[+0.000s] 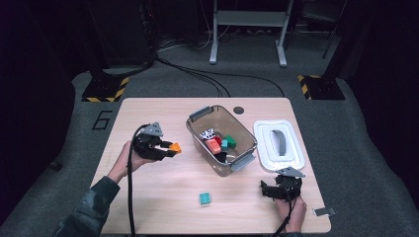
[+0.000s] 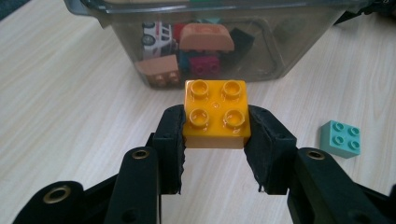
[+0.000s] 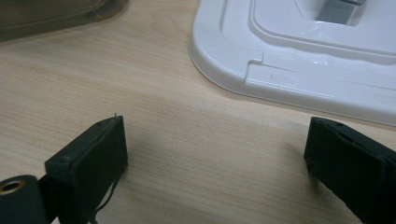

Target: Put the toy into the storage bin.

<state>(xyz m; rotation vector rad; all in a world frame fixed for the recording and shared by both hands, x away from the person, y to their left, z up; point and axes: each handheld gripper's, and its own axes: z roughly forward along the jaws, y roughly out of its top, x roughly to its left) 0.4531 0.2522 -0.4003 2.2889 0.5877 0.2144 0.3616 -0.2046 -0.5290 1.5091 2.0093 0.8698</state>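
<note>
My left gripper (image 1: 170, 150) is shut on an orange four-stud brick (image 2: 215, 113), held above the table to the left of a clear plastic bin (image 1: 245, 140). Both pads (image 2: 170, 135) press on the brick's sides. The bin holds several bricks and a small toy car (image 2: 156, 33). A teal brick (image 1: 206, 198) lies loose on the table in front of the bin. My right gripper (image 3: 215, 163) rests near the table's front right, open with bare wood between its jaws.
The bin's white lid (image 1: 279, 145) with a grey handle lies flat to the right of the bin, just beyond my right gripper. A dark round grommet (image 1: 239, 110) sits near the table's far edge.
</note>
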